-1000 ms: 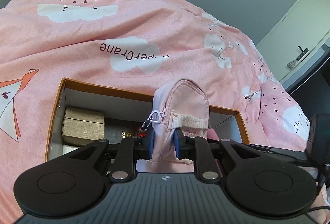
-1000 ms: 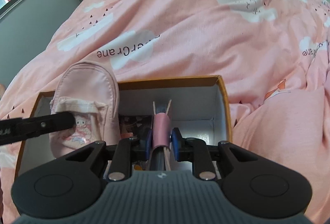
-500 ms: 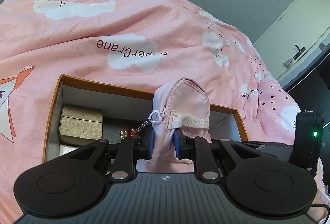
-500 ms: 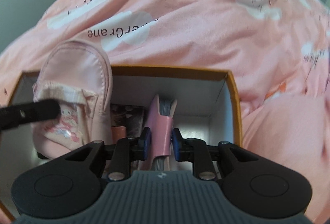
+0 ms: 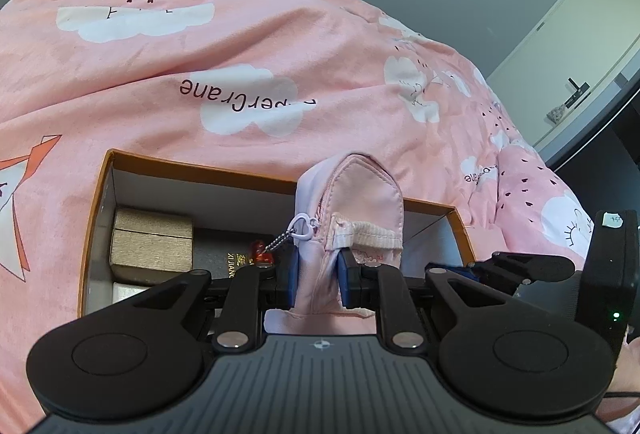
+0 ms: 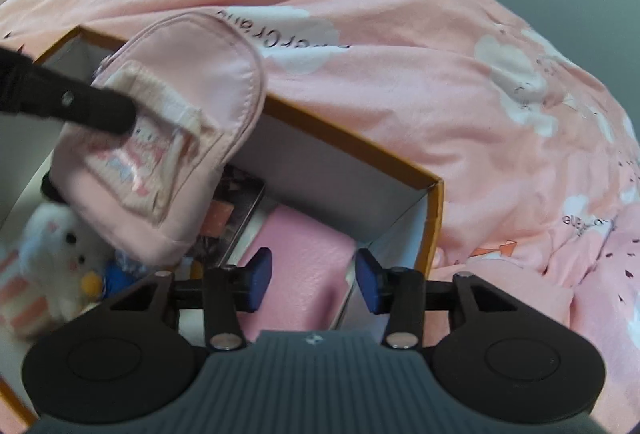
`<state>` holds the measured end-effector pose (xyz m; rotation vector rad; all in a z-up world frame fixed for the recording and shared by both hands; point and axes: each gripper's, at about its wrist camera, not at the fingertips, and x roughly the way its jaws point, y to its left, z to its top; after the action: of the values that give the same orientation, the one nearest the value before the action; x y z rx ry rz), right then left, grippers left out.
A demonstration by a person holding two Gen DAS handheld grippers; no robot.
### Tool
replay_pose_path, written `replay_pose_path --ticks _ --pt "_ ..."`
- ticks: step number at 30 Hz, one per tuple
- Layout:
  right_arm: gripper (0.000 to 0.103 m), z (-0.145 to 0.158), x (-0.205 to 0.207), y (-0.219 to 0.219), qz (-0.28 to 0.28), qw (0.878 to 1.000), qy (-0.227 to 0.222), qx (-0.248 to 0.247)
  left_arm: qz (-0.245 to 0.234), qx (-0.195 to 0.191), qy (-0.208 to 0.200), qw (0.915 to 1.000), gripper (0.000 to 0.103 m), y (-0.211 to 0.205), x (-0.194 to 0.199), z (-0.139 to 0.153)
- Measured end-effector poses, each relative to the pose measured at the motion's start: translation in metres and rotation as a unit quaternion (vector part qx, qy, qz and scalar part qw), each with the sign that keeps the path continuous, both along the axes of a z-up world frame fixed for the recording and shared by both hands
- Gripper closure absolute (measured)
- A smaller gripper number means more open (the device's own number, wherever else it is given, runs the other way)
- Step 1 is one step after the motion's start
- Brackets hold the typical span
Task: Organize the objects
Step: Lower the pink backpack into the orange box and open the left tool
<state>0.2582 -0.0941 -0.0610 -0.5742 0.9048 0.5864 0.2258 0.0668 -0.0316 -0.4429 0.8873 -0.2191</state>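
Left gripper (image 5: 318,280): blue pads clamped on the lower part of a small pink backpack-shaped pouch (image 5: 352,202); pouch stands upright above the jaws, over the box
Pouch zipper side: white heart clip and bead chain (image 5: 286,234) hang left of the jaws
Right gripper (image 6: 313,280): jaws opening; nothing pressed; a pink notebook (image 6: 304,262) lies flat beyond and below the gap, in the box's right end
Box (image 6: 352,144): orange-rimmed, white inside, under both grippers; tan boxes (image 5: 152,244) at its left end; white plush toy (image 6: 60,246) left of the right jaws
Beyond: pink cloud-print bedcover (image 5: 240,54)
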Motion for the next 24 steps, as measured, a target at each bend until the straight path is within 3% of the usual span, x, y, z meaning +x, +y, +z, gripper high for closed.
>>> replay_pose_path --ticks 5,11,14,18,24 --pt "0.057 -0.003 -0.009 -0.001 0.066 0.997 0.045 -0.02 -0.006 -0.001 -0.002 1.0 0.081 -0.002 0.001 0.002" --pt "0.057 -0.022 -0.03 0.013 0.154 0.981 0.008 -0.122 -0.01 -0.024 0.002 0.9997 0.081 -0.003 0.003 0.002" --pt "0.057 -0.033 -0.035 0.017 0.194 0.969 0.017 -0.153 -0.008 -0.029 0.005 0.9995 0.081 -0.002 0.004 0.002" --pt "0.072 -0.047 -0.033 0.019 0.212 0.96 0.002 -0.185 -0.01 -0.038 0.009 0.9992 0.081 0.0 0.006 0.001" --pt "0.074 -0.046 -0.02 0.013 0.201 0.965 0.003 -0.171 -0.012 -0.061 0.02 0.9979 0.081 -0.002 0.008 -0.003"
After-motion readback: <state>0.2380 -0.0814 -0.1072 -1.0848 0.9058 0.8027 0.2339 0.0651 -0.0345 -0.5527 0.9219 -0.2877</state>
